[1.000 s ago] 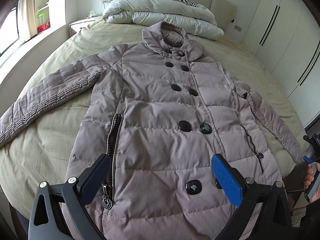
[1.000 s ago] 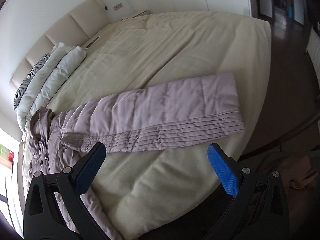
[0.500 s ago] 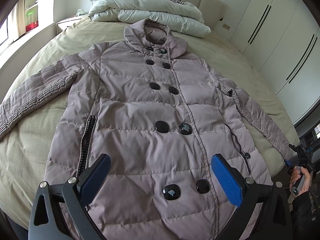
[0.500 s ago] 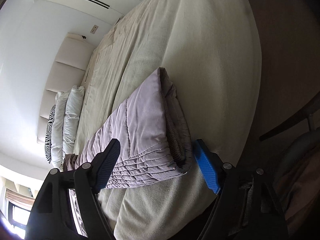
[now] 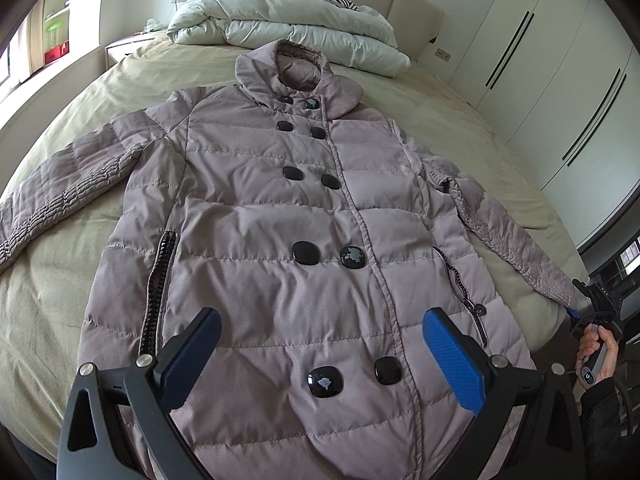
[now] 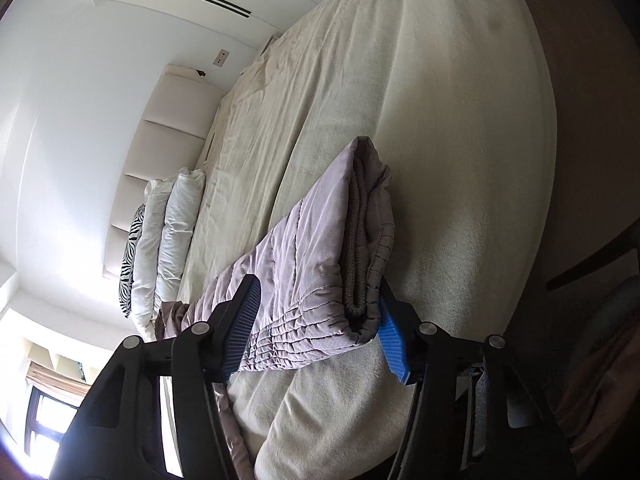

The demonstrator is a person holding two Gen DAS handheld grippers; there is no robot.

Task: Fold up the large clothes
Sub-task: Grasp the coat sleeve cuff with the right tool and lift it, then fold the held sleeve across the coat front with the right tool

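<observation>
No legible words, brands or numbers in either view. Only mark: small round white emblem with single dark character, perhaps letter "G", on grey handle (image 5: pixel 591 370) held in person's hand (image 5: pixel 597 350) at right edge of left wrist view; too small to confirm. Coat (image 5: pixel 296 240) buttons show pale reflections, not print.

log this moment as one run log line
left tool: open over coat | right tool: closing on sleeve cuff | fold: not begun
</observation>
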